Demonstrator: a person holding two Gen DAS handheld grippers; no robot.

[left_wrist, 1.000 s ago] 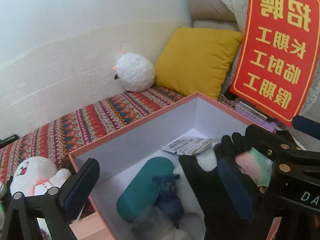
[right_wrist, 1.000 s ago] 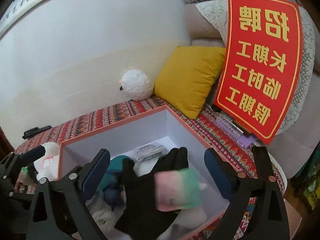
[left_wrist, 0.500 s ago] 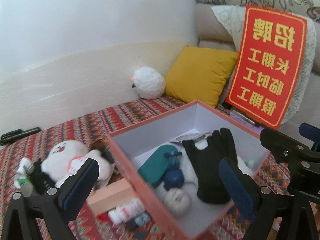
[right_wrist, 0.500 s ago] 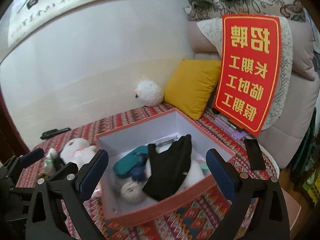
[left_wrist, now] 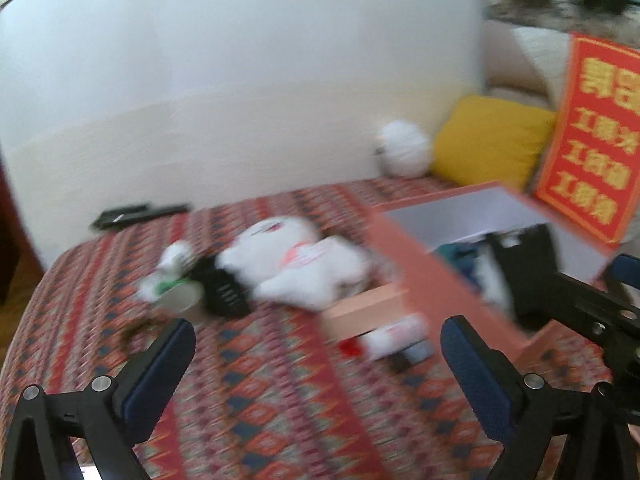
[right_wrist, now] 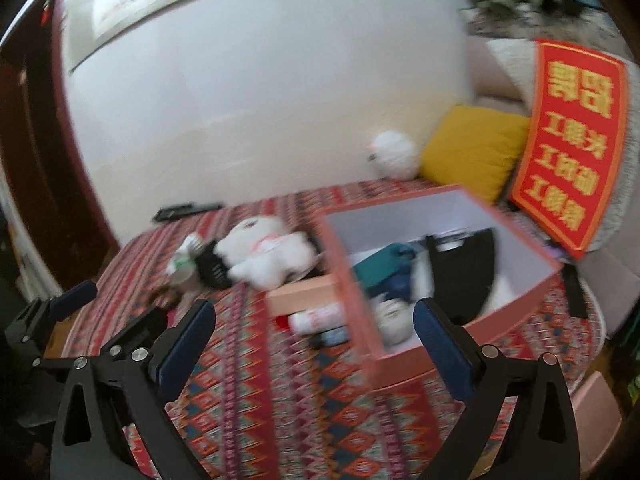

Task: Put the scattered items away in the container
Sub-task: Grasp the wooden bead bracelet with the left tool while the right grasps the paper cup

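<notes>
Pink cardboard box [right_wrist: 472, 326] is sitting toward the patterned bedspread's [right_wrist: 256, 392] right edge, now farther away, black glove [right_wrist: 460, 276] lying inside; both grippers [left_wrist: 316, 354] [right_wrist: 314, 334] are hanging back, jaws spread, empty.

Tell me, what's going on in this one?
A person is tidying scattered items into a pink box on a patterned cloth. Both grippers, left and right, are open and empty. A black glove already lies inside; a white plush toy and small bottle remain outside.
</notes>
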